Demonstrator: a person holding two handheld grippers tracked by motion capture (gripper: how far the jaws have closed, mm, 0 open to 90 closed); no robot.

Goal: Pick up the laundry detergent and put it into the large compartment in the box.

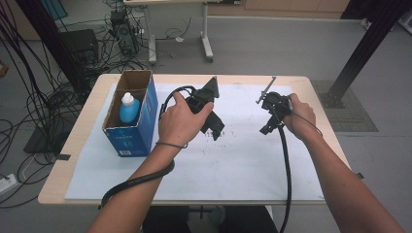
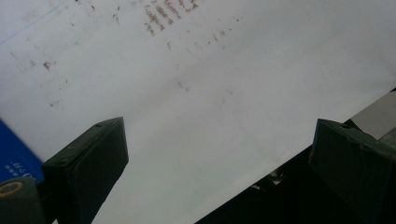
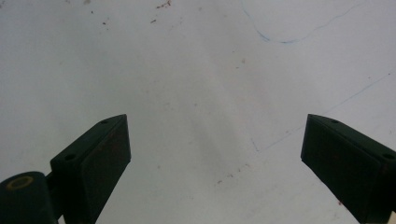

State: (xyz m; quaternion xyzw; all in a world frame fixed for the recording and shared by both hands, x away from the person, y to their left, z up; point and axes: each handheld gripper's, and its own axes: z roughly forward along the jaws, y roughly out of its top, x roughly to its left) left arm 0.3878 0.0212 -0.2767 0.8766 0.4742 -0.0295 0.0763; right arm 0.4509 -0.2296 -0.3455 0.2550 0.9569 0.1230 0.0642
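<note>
On the bench (image 1: 73, 145), covered by a white sheet (image 1: 243, 160), a blue cardboard box (image 1: 133, 131) stands open at the top near the left edge, its long axis running away from the person toward the far side. Inside it, in the nearer compartment, a blue bottle (image 1: 129, 109) with a white cap stands upright, its neck pointing straight up; the farther compartment looks empty as far as the high view shows. The left claw (image 1: 217, 130), held in the person's left hand (image 1: 180, 119), hangs just to the right of the box, above the sheet and apart from the bottle. In the left gripper view its jaws stand wide apart with nothing between them, bare sheet beneath and a corner of the blue box at the lower left edge. The right claw (image 1: 265, 129), held in the right hand (image 1: 299, 116), is well to the right of the box, over the middle of the sheet. In the right gripper view its jaws are likewise spread wide and grip nothing, with faintly marked white sheet below. A black cable (image 1: 286, 165) trails from the right claw toward the near edge.
</note>
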